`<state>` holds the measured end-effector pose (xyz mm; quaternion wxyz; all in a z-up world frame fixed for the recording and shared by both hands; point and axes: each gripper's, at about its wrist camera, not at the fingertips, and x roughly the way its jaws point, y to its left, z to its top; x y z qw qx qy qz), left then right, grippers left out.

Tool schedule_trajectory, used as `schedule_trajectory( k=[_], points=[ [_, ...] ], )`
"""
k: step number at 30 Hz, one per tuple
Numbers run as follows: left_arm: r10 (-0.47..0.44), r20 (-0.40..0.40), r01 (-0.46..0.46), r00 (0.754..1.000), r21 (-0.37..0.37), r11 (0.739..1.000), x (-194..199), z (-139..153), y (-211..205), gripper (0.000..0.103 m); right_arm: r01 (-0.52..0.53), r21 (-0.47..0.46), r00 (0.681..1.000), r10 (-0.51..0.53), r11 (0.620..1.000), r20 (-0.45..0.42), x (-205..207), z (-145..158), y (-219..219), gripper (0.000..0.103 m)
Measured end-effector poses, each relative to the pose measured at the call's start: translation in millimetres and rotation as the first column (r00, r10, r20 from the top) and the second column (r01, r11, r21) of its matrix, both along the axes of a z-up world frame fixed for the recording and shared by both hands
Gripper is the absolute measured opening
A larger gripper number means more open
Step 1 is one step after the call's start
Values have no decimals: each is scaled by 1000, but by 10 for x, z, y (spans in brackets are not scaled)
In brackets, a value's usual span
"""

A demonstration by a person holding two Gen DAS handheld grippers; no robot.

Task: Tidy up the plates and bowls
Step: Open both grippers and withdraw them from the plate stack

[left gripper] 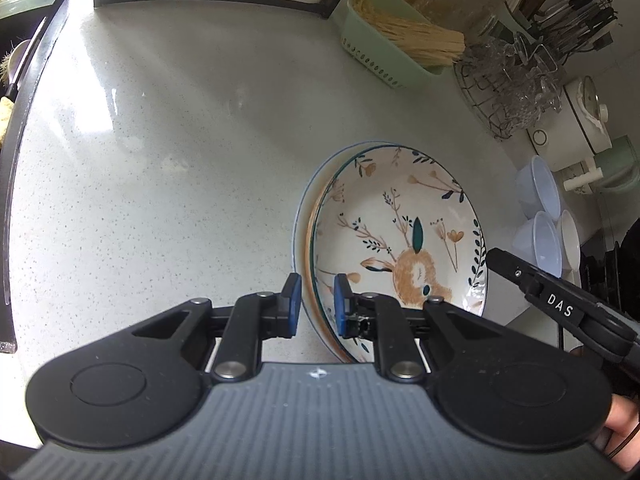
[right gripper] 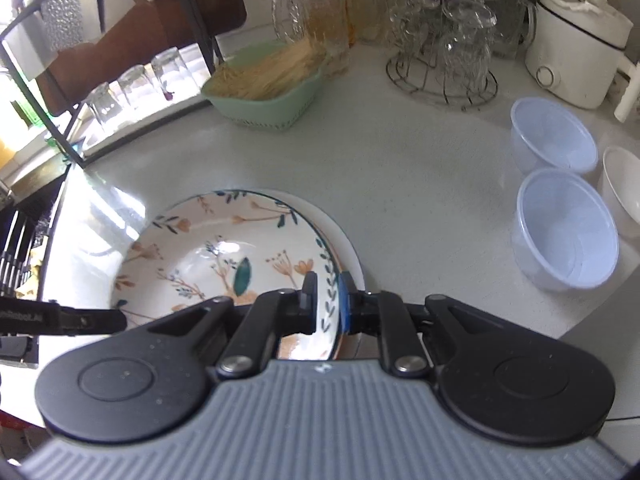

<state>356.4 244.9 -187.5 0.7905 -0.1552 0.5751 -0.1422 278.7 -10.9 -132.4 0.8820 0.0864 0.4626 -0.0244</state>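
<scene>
Both tongs, left [left gripper: 316, 306] and right [right gripper: 328, 304], are clamped on opposite rims of the floral plate [left gripper: 400, 232] stack at the counter's [left gripper: 180, 140] five o'clock; uneven lifting could slide plates apart.

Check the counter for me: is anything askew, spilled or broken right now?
Only the stack is off: the floral ceramic plate sits off-centre on the plain white plate beneath, whose rim shows on one side only. Both tools hold the floral plate's rim. No spills or cracks visible.
</scene>
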Motion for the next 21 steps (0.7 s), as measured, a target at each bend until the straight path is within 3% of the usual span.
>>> schedule_trajectory(
  k=[8, 21],
  points=[
    [-12, 71, 12, 997, 5, 1000, 15, 207, 18, 18, 2, 57, 1000, -3, 998, 15, 58, 87, -40, 15],
    [-80, 295, 72, 952, 40, 997, -89, 1059, -63, 18, -54, 104, 982, 34, 993, 185, -156, 957, 98, 15]
  ],
)
